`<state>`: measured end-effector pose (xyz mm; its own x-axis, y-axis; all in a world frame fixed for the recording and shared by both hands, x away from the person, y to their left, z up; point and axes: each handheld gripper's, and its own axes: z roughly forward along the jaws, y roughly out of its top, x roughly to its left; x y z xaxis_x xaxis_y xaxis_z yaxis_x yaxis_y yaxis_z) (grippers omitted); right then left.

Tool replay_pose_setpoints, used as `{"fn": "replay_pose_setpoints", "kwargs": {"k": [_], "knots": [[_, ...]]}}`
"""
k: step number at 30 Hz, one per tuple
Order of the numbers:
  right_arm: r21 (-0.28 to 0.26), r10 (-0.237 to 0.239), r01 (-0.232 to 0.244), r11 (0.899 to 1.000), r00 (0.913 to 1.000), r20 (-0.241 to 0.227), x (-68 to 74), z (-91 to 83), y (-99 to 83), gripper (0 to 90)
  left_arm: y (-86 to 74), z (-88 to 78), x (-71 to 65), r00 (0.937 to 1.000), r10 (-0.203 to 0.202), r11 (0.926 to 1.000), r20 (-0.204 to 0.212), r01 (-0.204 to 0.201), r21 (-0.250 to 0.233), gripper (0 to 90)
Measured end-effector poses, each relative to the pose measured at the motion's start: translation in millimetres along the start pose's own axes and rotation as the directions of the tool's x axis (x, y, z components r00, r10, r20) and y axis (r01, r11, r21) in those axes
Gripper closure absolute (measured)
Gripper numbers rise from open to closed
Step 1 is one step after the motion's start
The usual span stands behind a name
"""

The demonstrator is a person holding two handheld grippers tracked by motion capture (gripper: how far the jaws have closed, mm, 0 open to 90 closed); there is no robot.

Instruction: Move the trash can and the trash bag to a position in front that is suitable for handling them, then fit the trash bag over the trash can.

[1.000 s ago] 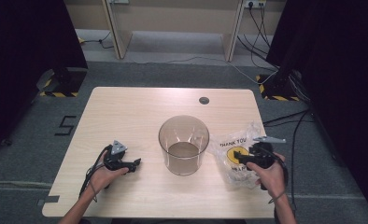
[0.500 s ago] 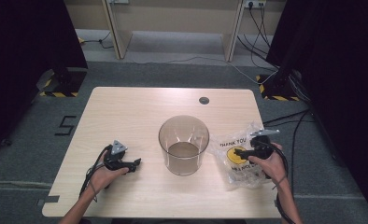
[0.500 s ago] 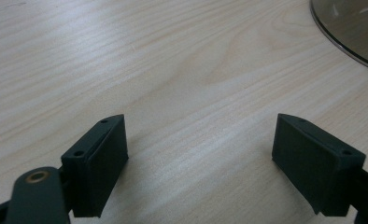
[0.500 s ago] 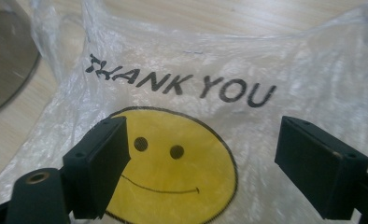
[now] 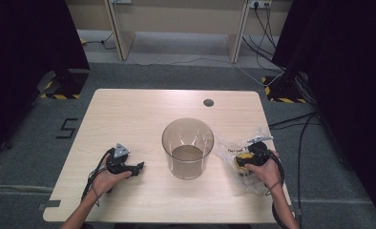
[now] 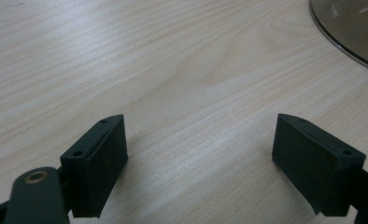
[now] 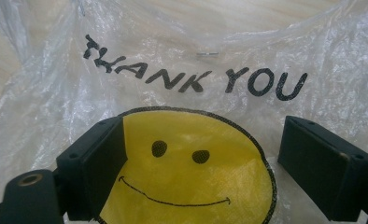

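Hovering my right gripper [image 7: 203,172], fingers just spread wide and holding nothing, over the crinkly clear plastic bag with a yellow smiley face [image 7: 187,158] lying on the wooden surface [image 5: 143,119] right of the clear round tub [image 5: 188,148], I am aiming to pinch a raised fold, while my left gripper [image 6: 198,163] is resting open and empty.

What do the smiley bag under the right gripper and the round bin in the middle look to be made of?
The bag looks like thin clear plastic film: it crinkles, shines and lets the wood show through, with THANK YOU and a yellow face printed on it. The bin seems to be smoky see-through plastic, or perhaps glass: smooth glossy wall, its bottom visible through the side. The right gripper stands open over the bag.
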<state>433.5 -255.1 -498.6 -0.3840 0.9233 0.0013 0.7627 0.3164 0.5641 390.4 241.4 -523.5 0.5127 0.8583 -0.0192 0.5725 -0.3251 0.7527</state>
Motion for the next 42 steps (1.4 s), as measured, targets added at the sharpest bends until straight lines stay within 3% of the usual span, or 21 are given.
{"fn": "replay_pose_setpoints", "kwargs": {"k": [10,19,24,28,34,38,42], "knots": [[-0.007,0.087,-0.087,0.996,0.9938,0.069,6.4,-5.6,-9.3,15.3,0.2,0.2,-0.1,1.0000,0.000,1.0000,0.000,0.000,0.001,17.0],[-0.012,0.088,-0.088,0.996,0.9937,0.069,7.3,-6.3,-10.0,17.3,0.3,0.3,0.0,1.0000,0.000,1.0000,0.001,0.000,0.001,17.0],[-0.034,0.056,-0.054,0.998,0.9972,0.049,8.4,-8.4,-10.7,32.2,0.6,0.6,0.0,1.0000,0.002,1.0000,0.004,-0.002,0.002,16.8],[-0.063,0.025,-0.024,0.998,0.9995,0.018,7.6,-10.2,-12.0,53.3,0.6,0.8,0.0,1.0000,0.002,1.0000,0.004,-0.002,0.001,16.8],[-0.089,0.013,-0.016,0.996,0.9995,-0.030,4.7,-10.5,-13.6,75.3,0.9,1.1,0.1,1.0000,0.003,1.0000,0.006,-0.003,0.000,16.7],[-0.104,0.034,-0.042,0.994,0.9966,-0.075,2.0,-9.1,-14.0,82.1,0.8,1.0,0.1,1.0000,0.005,1.0000,0.008,-0.005,0.000,16.8],[-0.132,0.025,-0.037,0.991,0.9959,-0.087,2.4,-12.7,-11.2,85.9,0.3,0.2,0.3,0.9999,0.009,1.0000,0.011,-0.009,0.002,17.1]]}}
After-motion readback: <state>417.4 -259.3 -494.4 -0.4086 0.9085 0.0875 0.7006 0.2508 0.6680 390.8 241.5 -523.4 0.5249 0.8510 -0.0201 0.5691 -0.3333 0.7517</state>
